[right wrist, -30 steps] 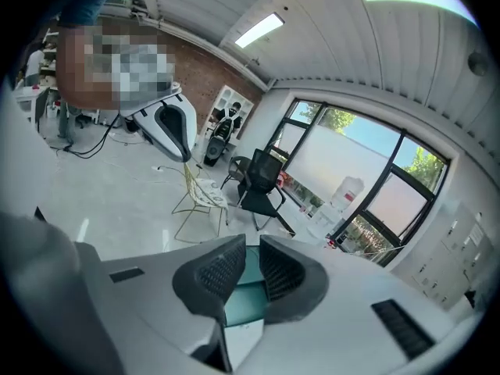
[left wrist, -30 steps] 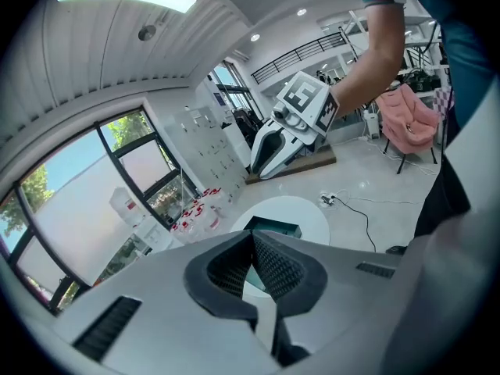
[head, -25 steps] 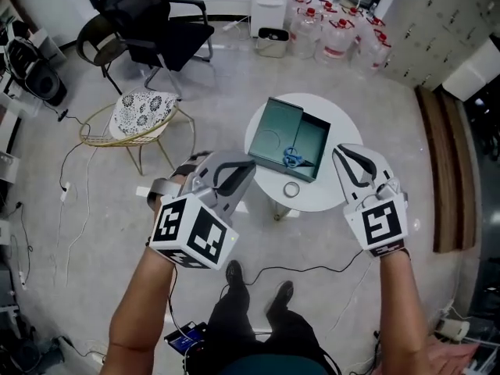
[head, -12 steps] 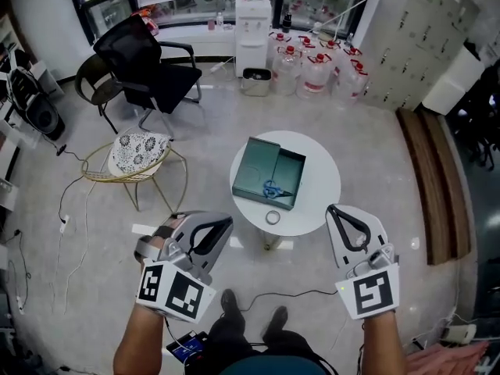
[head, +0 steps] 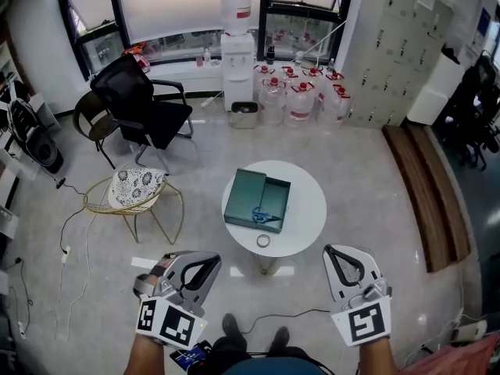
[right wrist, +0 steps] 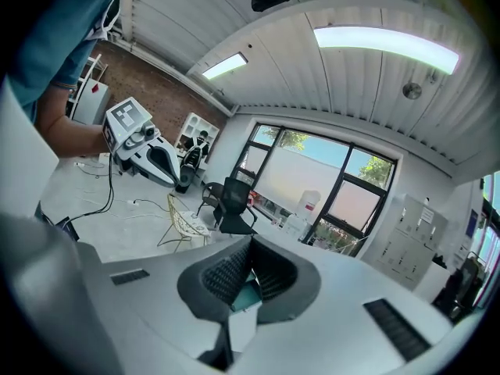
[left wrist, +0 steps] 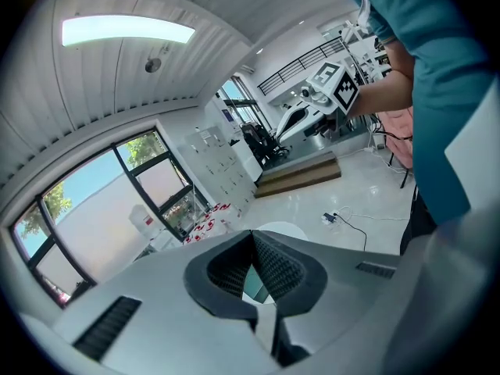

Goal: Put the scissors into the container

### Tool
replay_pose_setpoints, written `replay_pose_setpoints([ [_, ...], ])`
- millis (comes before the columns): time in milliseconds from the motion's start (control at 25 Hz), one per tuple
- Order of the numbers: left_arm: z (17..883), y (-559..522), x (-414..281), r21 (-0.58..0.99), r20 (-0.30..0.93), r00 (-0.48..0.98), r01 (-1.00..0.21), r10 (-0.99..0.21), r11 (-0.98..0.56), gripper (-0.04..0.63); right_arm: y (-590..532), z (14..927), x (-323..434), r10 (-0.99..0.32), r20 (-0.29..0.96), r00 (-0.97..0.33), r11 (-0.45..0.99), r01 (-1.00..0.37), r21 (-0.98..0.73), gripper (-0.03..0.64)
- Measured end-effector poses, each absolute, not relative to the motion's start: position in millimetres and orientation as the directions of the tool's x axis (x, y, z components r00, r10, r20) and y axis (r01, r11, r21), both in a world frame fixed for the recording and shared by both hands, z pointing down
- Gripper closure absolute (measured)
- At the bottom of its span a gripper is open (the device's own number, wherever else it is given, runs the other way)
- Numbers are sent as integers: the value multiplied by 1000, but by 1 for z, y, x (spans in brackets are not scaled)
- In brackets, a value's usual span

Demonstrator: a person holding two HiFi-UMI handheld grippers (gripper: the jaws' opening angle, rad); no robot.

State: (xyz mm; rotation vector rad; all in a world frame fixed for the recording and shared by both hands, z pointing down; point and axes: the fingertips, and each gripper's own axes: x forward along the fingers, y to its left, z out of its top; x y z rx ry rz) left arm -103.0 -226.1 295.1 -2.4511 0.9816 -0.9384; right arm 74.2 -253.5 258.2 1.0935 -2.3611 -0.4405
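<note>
The blue-handled scissors (head: 262, 215) lie inside the open green container (head: 244, 194), by its near wall, on the round white table (head: 306, 201). My left gripper (head: 214, 257) is raised well short of the table on its near left, jaws shut and empty; its own view shows the tips (left wrist: 251, 234) meeting. To the table's near right, my right gripper (head: 330, 249) is also shut and holds nothing (right wrist: 251, 241). A bit of the green container (right wrist: 246, 294) shows through the gap behind the right jaws. Each gripper view shows the other gripper off to the side.
A tape ring (head: 263, 241) lies on the table's near edge. A wire chair with a patterned cushion (head: 136, 187) and a black office chair (head: 147, 104) stand to the left. Water jugs (head: 301, 94) and a dispenser (head: 237, 30) are behind, a wooden bench (head: 428, 190) to the right, cables (head: 301, 316) on the floor.
Both grippers have drawn back from the table and risen, so the table and container look smaller and farther. The scissors stay in the container.
</note>
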Motion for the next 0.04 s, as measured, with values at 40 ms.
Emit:
replay_pose_setpoints([
  [40,292,-221,-98,-514,457,543,-486,-705,-707,577,-248,255,83,-778,305,-549,624,-620,476,580],
])
